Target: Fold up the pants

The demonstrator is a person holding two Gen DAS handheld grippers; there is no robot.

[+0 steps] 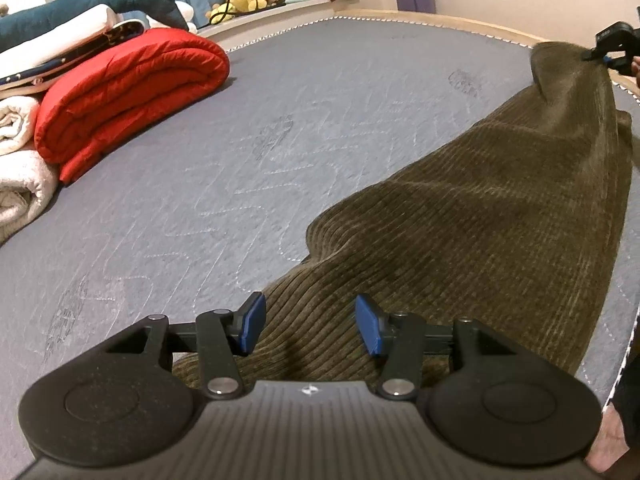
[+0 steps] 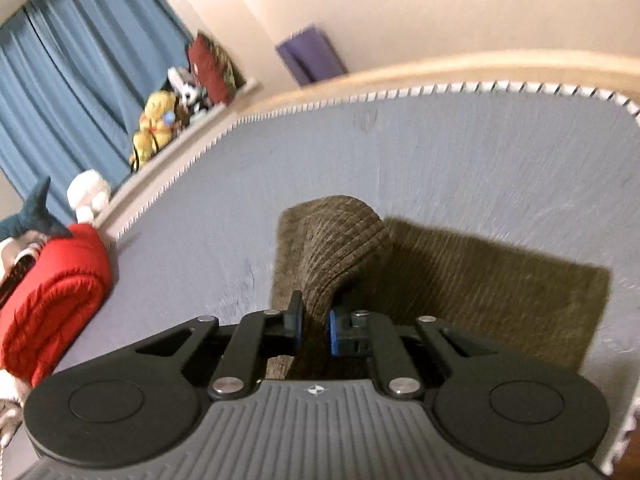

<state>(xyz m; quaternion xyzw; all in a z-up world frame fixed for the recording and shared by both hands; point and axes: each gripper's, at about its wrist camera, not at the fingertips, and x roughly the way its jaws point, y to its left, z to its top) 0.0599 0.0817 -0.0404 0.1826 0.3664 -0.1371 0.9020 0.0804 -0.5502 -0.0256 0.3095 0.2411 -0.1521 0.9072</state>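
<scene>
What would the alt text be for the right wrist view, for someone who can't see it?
The right gripper is shut on a raised fold of olive-brown corduroy pants, the rest lying on a grey quilted mattress. A folded red quilt sits at the left edge, with blue curtains behind.

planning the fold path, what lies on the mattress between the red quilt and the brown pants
Nothing: in the left wrist view only bare grey mattress lies between the red quilt and the brown pants.

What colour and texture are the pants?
Olive-brown ribbed corduroy pants; clearest in the left wrist view.
</scene>
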